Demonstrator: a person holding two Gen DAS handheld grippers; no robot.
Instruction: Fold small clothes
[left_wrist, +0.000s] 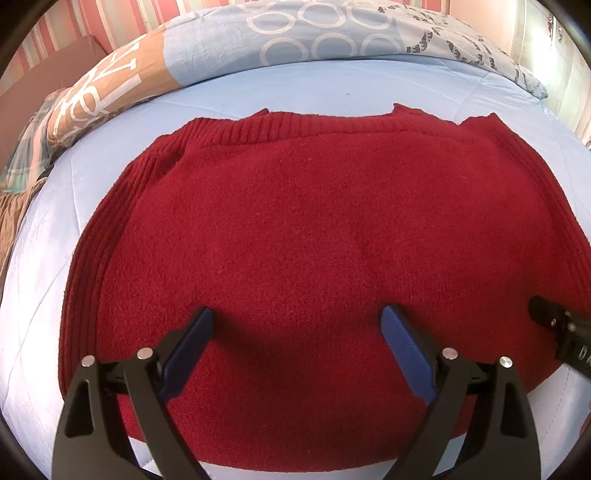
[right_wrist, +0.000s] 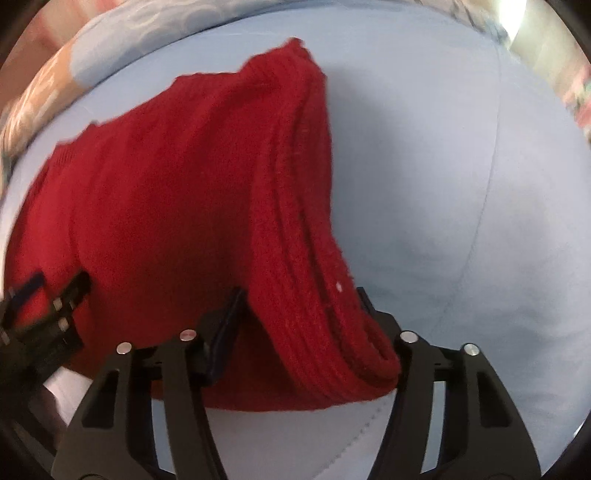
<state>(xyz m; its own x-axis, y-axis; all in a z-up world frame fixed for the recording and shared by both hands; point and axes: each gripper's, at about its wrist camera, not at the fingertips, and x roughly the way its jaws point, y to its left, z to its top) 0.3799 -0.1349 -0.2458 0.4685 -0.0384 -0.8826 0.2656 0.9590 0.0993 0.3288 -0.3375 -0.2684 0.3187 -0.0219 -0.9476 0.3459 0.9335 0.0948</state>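
A dark red knitted sweater (left_wrist: 295, 221) lies folded flat on the light blue bed sheet (left_wrist: 332, 85), its ribbed hem towards the far side. My left gripper (left_wrist: 298, 315) stands open over the sweater's near part, with no fabric pinched between its blue pads. In the right wrist view the sweater's (right_wrist: 166, 184) thick ribbed right edge is bunched between the fingers of my right gripper (right_wrist: 300, 299), which is shut on it. The right gripper's black body (left_wrist: 554, 332) shows at the right edge of the left wrist view. The left gripper (right_wrist: 48, 306) is blurred at the left of the right wrist view.
A patterned blue and brown quilt (left_wrist: 314, 33) is heaped along the far side of the bed. Checked fabric (left_wrist: 26, 147) lies at the left edge. Bare blue sheet (right_wrist: 443, 184) stretches to the right of the sweater. A striped wall stands behind.
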